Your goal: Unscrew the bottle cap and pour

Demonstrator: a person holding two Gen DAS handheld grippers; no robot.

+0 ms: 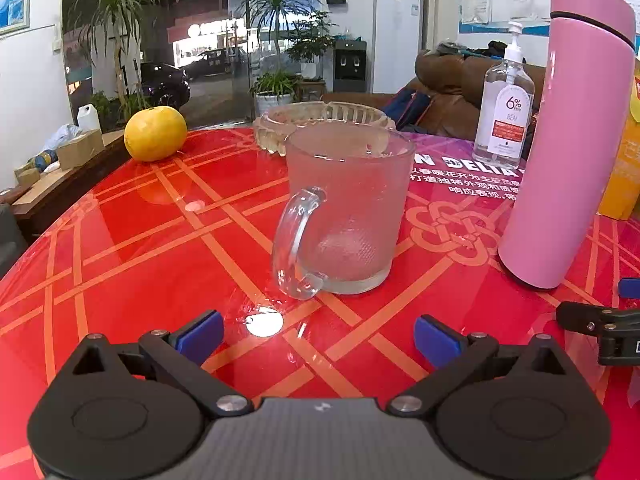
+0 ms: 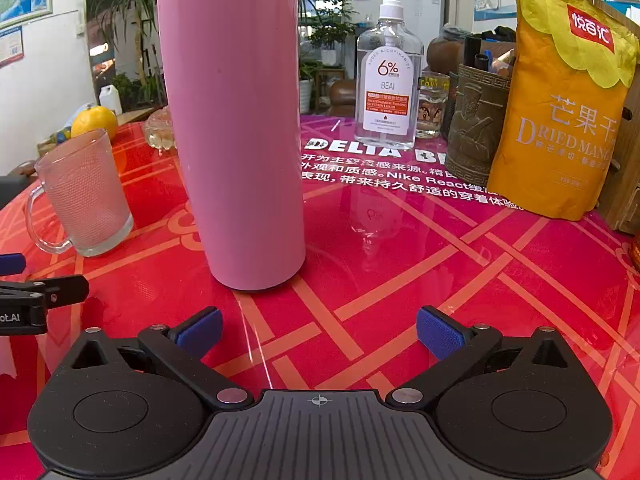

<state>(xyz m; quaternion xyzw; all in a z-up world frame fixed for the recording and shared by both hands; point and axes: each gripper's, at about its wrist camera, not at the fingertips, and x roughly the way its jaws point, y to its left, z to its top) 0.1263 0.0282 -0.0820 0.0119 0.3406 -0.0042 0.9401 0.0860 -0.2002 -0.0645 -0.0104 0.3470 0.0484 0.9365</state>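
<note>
A tall pink bottle [image 1: 568, 152] stands upright on the red table, its pink cap [image 1: 596, 4] on. In the right wrist view the pink bottle [image 2: 236, 128] is close ahead, slightly left; its cap is out of frame. A frosted glass mug [image 1: 348, 208] stands empty in front of my left gripper [image 1: 318, 338], handle toward me; it also shows in the right wrist view [image 2: 84, 196]. My left gripper is open and empty. My right gripper [image 2: 319, 334] is open and empty, just short of the bottle's base. Each gripper shows at the other view's edge.
A clear pump bottle [image 2: 390, 80], a bronze pen holder [image 2: 474, 128], a small glass [image 2: 432, 104] and a yellow dried-mango bag [image 2: 560, 112] stand behind and right of the bottle. An orange fruit [image 1: 155, 133] and a glass ashtray [image 1: 320, 120] sit behind the mug.
</note>
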